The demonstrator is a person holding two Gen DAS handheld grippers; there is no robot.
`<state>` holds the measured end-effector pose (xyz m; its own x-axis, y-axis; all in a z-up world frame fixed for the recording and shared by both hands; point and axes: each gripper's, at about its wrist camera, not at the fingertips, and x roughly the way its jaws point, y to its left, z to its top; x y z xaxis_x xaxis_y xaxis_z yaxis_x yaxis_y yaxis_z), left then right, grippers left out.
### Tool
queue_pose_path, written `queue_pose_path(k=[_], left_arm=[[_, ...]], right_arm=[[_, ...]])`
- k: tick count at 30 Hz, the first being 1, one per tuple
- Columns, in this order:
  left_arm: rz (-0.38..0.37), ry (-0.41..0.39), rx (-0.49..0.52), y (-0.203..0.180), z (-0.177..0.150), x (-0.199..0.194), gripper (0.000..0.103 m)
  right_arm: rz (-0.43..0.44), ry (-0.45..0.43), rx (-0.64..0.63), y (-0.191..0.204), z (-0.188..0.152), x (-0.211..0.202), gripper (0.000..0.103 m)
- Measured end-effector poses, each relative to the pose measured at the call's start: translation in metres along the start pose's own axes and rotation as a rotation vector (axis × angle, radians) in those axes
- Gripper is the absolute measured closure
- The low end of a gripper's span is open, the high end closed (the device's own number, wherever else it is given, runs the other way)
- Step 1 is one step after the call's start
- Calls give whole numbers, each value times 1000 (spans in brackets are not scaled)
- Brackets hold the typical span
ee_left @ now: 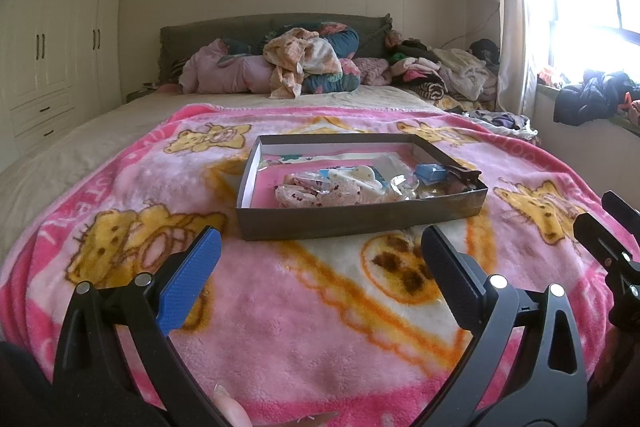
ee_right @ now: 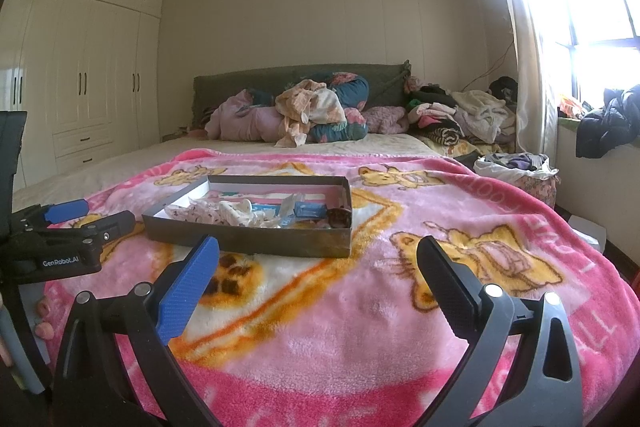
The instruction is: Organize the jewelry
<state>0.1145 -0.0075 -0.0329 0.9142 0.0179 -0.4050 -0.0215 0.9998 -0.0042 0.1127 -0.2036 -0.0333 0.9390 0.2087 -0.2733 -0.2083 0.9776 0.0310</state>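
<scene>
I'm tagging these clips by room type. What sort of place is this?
A home bedroom, most likely: a bed with a padded headboard, built-in wardrobes along one wall, and clothes heaped near the window. The box of trinkets sits on a pink blanket.

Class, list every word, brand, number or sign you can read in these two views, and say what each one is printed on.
"GenRobot.AI": white print on the black body of the left gripper, seen in the right wrist view.
Large pink letters along the blanket border: cut off and distorted, not readable as words.
Print on the packets inside the box: too small and blurred.
</scene>
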Motion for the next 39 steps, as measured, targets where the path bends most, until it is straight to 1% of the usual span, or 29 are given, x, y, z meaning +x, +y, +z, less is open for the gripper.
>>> queue_pose_path(k=[23,33,39], left_arm=[[1,3,2,2,0,0,11],[-23,22,5,0,-4,2,12],[-41,38,-22,7,1,4,11]], right_arm=[[-2,-1,-1,1,0,-1,7],[-15,5,-6,-2,2,-4,7],[-21,17,15,-8,3,-3,7]])
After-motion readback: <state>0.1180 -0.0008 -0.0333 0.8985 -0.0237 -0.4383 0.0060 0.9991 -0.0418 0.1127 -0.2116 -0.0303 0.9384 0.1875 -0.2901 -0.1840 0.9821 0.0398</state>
